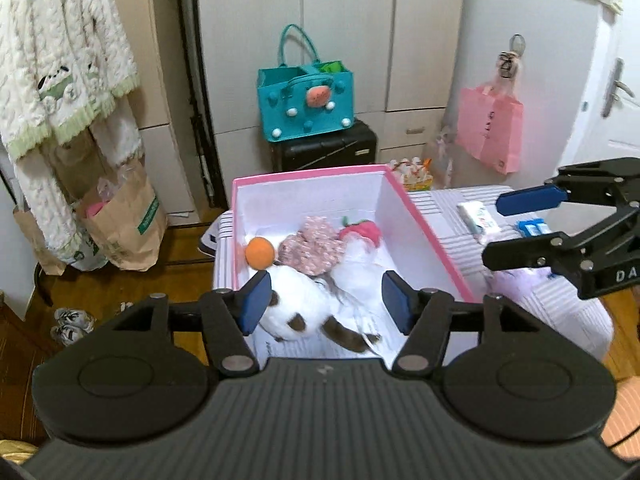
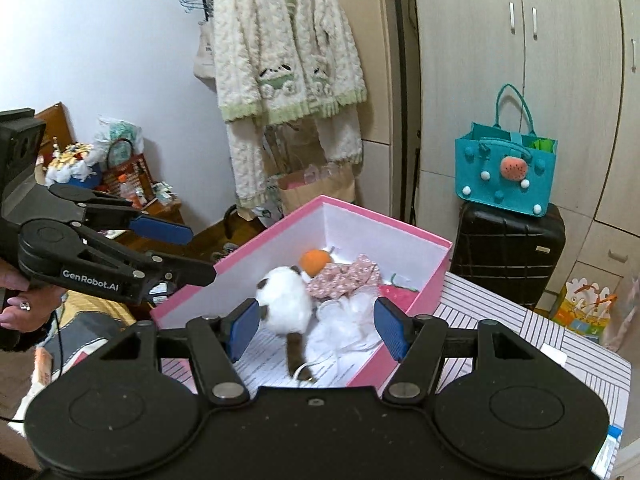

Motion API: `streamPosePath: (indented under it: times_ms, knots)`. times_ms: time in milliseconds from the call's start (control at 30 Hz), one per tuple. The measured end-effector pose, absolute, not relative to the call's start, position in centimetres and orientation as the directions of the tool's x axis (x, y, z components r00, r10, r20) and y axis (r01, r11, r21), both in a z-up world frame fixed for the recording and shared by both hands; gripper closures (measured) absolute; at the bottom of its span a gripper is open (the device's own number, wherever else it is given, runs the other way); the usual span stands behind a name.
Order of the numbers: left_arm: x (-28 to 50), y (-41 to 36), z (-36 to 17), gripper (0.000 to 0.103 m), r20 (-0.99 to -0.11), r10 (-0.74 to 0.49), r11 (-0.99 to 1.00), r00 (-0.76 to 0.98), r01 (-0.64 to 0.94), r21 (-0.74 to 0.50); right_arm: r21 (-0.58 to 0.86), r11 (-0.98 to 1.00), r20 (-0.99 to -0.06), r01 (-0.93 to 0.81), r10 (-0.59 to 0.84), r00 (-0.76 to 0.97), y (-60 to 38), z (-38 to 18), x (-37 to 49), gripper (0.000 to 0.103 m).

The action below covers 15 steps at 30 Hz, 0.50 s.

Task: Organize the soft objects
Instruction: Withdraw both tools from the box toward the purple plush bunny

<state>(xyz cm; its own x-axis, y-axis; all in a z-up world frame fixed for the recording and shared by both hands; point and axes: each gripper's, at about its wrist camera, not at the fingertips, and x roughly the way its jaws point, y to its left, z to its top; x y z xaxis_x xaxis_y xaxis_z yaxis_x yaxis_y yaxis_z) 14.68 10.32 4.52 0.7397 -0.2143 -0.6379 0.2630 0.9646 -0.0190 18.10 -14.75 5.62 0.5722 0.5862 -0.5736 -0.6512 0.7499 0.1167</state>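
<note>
Striped table (image 1: 552,304) carries pink box (image 1: 424,224); both grippers' jaws gape empty above its rim.

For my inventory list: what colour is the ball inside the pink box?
The ball is orange; the left wrist view shows it best.

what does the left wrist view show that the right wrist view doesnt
Only the left wrist view: a pink bag hanging on the wall, a door handle, and a tissue pack on the striped surface beside the box.

Only the right wrist view: a hand holding the left gripper, and a cluttered wooden shelf.

Both: the pink box holding a white-and-brown plush and orange ball, the teal bag on a black suitcase, and the fluffy jacket.
</note>
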Motion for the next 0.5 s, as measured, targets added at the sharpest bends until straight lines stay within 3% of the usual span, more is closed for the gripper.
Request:
streamPosePath:
  times_ms: [500]
  knots:
    - [8.4, 7.8, 6.3, 0.029, -0.675, -0.264, 0.922, 0.689, 0.386, 0.033, 0.072, 0.75, -0.587, -0.658, 0.565, 0.58, -17.5, 7.4, 10.5, 0.03]
